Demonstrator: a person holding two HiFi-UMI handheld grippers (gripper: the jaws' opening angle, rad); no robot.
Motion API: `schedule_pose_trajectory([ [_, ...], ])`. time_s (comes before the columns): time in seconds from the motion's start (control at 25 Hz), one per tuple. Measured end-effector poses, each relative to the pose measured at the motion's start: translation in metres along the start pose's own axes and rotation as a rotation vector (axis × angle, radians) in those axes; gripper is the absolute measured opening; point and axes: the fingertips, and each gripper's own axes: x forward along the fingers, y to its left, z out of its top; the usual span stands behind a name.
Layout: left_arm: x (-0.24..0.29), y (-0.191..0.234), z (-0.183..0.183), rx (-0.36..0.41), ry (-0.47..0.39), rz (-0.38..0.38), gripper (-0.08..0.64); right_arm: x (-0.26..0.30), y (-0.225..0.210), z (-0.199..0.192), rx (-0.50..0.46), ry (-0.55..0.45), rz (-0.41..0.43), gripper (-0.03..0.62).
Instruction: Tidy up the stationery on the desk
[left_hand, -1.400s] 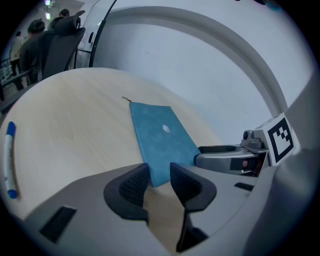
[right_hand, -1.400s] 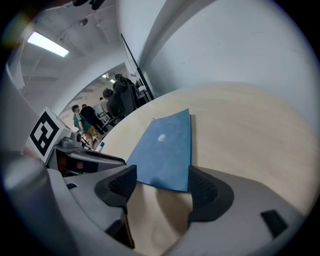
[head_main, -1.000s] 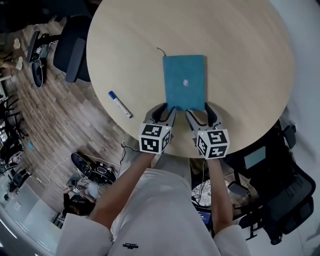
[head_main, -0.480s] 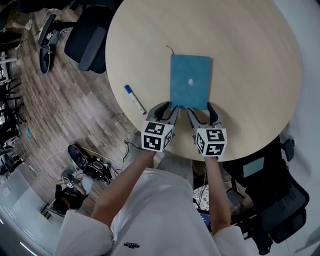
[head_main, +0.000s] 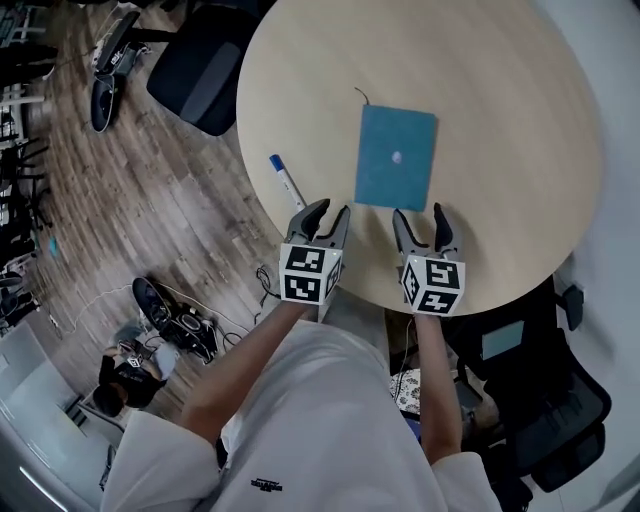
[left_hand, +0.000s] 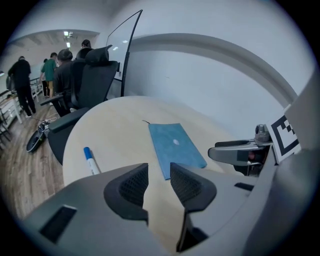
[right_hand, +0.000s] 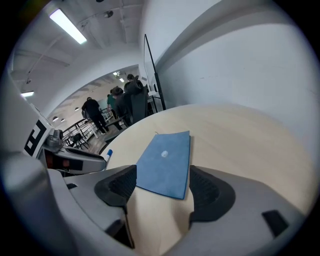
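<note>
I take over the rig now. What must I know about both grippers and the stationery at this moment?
Left gripper: open, empty, above the near edge of the table.
Right gripper: open, empty, just short of the blue notebook.
The notebook lies flat on the table; the blue-capped marker lies apart, to its left near the edge.
Done: nothing gathered yet.
Left: likely pick up both and put them together.

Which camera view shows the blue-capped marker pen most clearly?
The head view: the marker pen lies whole, seen from above, on the table to the left of the blue notebook. The left gripper view shows it too, but low and foreshortened. The right gripper view shows only its blue cap, small and far off.
</note>
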Motion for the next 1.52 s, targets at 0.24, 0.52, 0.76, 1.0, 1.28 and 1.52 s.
schedule_pose_trajectory([
  [0.24,-0.021,0.036,0.005,-0.04,-0.027,0.086,0.143,-0.007,0.029,0.005,-0.06,-0.004,0.041,0.334],
  [0.52,-0.045,0.068,0.006,-0.069,-0.041,0.136,0.143,0.007,0.099,0.006,-0.261,0.046,0.146,0.161],
  [0.76,-0.067,0.101,-0.001,-0.108,-0.046,0.177,0.142,0.022,0.158,0.011,-0.41,0.069,0.243,0.033],
  [1.0,-0.08,0.13,-0.023,-0.145,-0.032,0.209,0.143,0.043,0.2,-0.001,-0.462,0.114,0.362,0.032],
  [1.28,-0.089,0.148,-0.035,-0.176,-0.021,0.208,0.143,0.064,0.224,-0.006,-0.407,0.146,0.382,0.032],
  [1.52,-0.089,0.16,-0.035,-0.178,-0.01,0.189,0.141,0.089,0.24,-0.018,-0.381,0.19,0.344,0.107],
])
